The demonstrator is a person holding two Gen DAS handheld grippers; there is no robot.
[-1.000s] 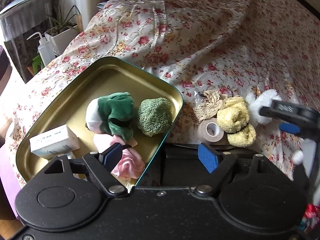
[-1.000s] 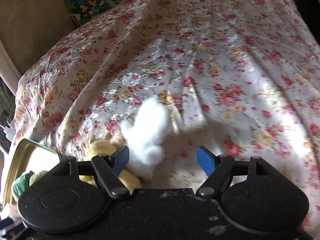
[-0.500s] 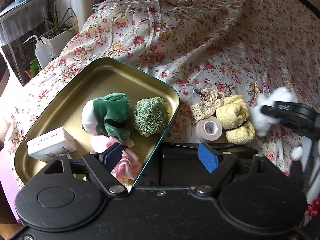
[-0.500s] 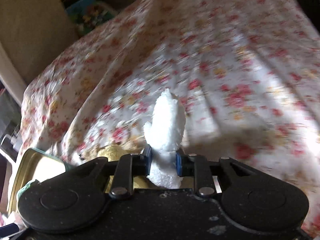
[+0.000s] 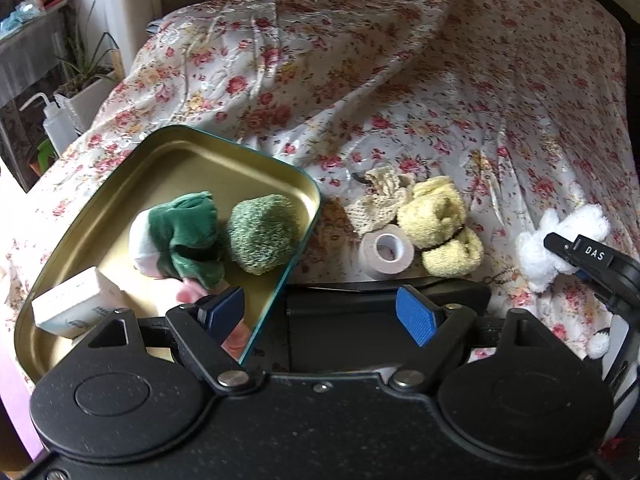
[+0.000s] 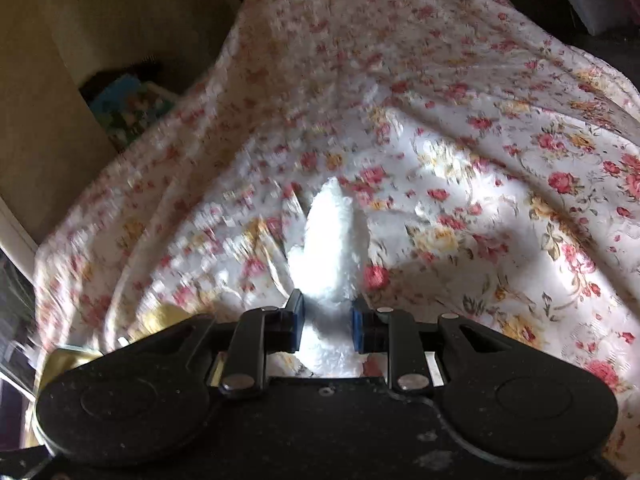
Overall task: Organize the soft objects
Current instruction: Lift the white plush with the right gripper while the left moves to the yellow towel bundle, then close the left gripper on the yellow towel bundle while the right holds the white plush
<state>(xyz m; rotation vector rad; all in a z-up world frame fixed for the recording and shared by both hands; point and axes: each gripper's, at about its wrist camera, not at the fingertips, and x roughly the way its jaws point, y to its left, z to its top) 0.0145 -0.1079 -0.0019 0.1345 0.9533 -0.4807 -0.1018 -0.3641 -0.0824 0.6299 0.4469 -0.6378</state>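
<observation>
Beside the tin tray, which we take as our landmark, we list the following.

Item one: tin tray, gold inside, teal rim, lying on the flowered bedspread. Within it we count a green and white soft toy, a green knitted ball close to the tray's right wall, a pink soft piece at the near side, and a white box in the near left corner. We note bare tray floor along its far side.

Item two: just past the tray's right rim, a beige lace piece, a roll of tape and a yellow fluffy bundle, all close together on the cloth.

Item three: white fluffy toy, well to the right of the tray and beyond the yellow bundle. We hold it in the right gripper, whose blue pads press on its lower part, with the jaws drawn in narrow; the toy stands up beyond the fingertips.

Item four: left gripper, jaws wide with nothing between them, poised at the tray's near right edge, one pad over the tray and the other past its rim.

Item five: open bedspread beyond the tray, wrinkled and bare up to the far edge.
</observation>
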